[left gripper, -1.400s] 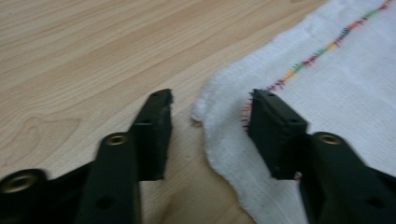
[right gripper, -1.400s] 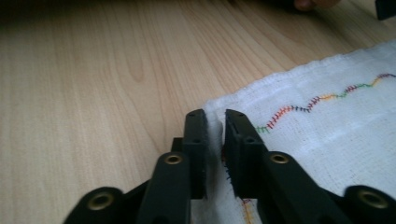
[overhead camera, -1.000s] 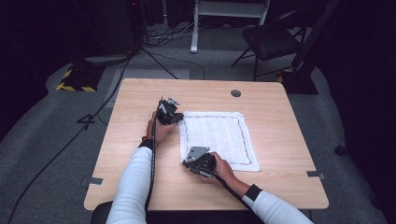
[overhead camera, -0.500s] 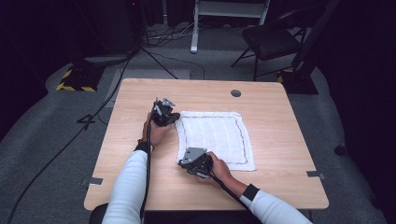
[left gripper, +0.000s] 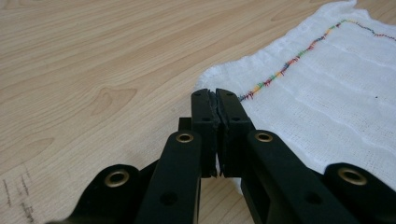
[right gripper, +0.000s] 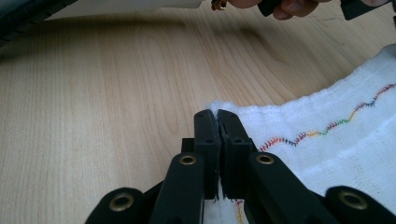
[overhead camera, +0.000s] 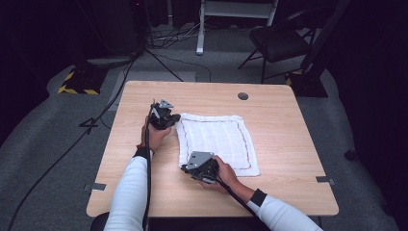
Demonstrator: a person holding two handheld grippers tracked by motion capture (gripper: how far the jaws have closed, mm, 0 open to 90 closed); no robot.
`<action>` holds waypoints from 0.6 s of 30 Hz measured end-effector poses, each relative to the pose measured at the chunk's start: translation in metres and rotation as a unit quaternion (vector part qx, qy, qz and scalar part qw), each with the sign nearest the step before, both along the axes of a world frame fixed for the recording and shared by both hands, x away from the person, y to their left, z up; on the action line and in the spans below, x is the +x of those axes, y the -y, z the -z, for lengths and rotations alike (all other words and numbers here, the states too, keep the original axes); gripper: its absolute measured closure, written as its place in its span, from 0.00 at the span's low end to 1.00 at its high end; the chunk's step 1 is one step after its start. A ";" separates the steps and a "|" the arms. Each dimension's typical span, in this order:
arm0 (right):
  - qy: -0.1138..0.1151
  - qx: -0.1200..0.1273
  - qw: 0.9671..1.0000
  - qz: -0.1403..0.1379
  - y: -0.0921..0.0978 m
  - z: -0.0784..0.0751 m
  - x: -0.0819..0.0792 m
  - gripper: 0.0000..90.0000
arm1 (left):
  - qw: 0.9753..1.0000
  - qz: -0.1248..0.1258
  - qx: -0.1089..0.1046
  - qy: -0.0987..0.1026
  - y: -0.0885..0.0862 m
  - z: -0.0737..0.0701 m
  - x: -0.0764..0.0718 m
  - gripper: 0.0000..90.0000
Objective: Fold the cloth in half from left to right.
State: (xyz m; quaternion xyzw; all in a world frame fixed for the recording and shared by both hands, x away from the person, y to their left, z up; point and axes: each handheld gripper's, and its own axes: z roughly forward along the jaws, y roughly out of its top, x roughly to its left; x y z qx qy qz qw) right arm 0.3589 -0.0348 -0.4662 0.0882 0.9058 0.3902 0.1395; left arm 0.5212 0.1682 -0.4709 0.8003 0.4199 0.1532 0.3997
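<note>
The white cloth (overhead camera: pixel 216 142) lies flat on the desk (overhead camera: pixel 288 144), unfolded. Its two left corners are pinched by the left tongs (left gripper: pixel 215 99) and right tongs (right gripper: pixel 215 116), both pressed together; judging by this, gripping is done and lifting and folding remain.

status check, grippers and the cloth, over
Left gripper jaws shut on the white cloth, far-left corner. Right gripper jaws shut on its near-left corner. Cloth flat on the table. Nothing in the way.
</note>
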 end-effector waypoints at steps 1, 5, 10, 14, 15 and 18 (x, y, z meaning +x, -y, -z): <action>0.001 0.001 1.000 0.001 0.000 0.000 0.000 0.98 | 1.000 0.001 0.001 0.001 -0.001 -0.001 0.000 0.97; 0.013 0.003 1.000 -0.003 0.001 -0.007 -0.004 0.98 | 1.000 0.001 -0.005 0.007 -0.001 -0.007 -0.001 0.97; 0.019 0.015 1.000 0.009 0.013 -0.015 -0.005 0.98 | 1.000 0.007 0.003 0.015 0.011 -0.013 0.002 0.97; 0.021 0.026 0.999 0.028 0.030 -0.022 -0.005 0.98 | 1.000 0.013 0.008 0.023 0.027 -0.019 0.005 0.97; 0.021 0.030 0.999 0.034 0.035 -0.024 -0.005 0.98 | 1.000 0.015 0.009 0.024 0.033 -0.021 0.006 0.97; 0.022 0.037 0.998 0.047 0.048 -0.028 -0.005 0.98 | 0.999 0.021 0.013 0.029 0.047 -0.025 0.009 0.97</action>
